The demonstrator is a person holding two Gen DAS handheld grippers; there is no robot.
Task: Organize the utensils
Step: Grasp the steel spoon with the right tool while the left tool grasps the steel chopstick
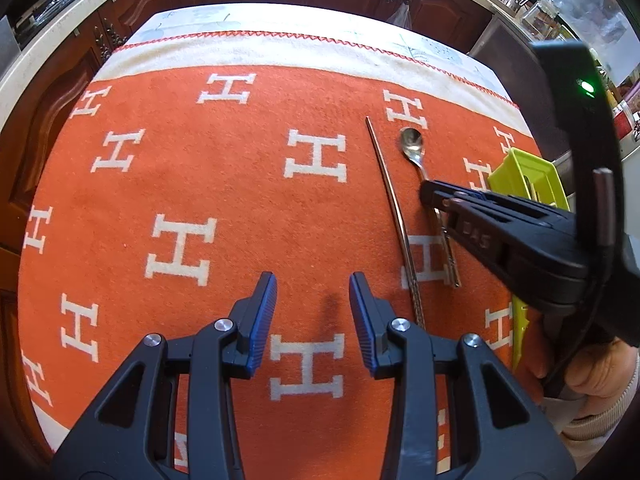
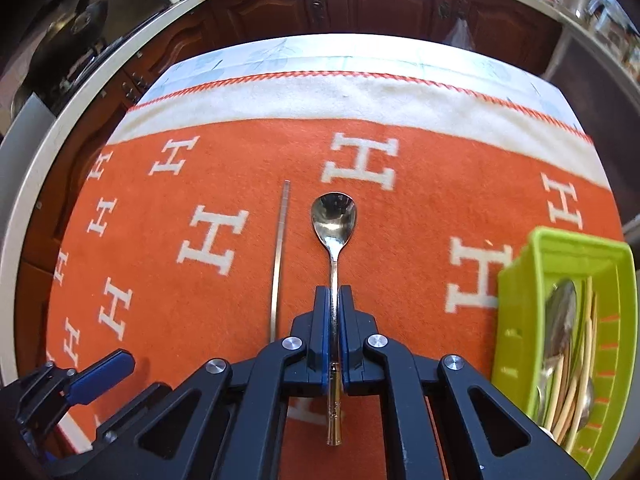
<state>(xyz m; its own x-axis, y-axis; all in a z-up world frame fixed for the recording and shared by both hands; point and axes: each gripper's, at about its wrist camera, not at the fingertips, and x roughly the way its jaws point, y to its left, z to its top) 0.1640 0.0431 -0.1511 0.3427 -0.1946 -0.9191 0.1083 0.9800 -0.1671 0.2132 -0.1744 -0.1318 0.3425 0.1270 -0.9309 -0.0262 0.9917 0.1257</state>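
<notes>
Right wrist view shows the right gripper (image 2: 334,300) with its jaws pressed together on the handle of a polished silver metal teaspoon (image 2: 334,216), whose bowl points to twelve o'clock over the orange blanket patterned with white H letters (image 2: 160,280) covering the surface. A single thin metal chopstick (image 2: 280,256) lies just beside the spoon at nine o'clock. At three o'clock sits the lime green plastic utensil basket (image 2: 516,304), already holding spoons and pale wooden chopsticks. The spoon looks light, stiff and slick, so a mid-handle hold seems sensible; it could twist if pinched near the end. In the left wrist view, the left gripper (image 1: 313,308) hovers partly open, holding nothing. "DAS" is readable on the right gripper's body.
</notes>
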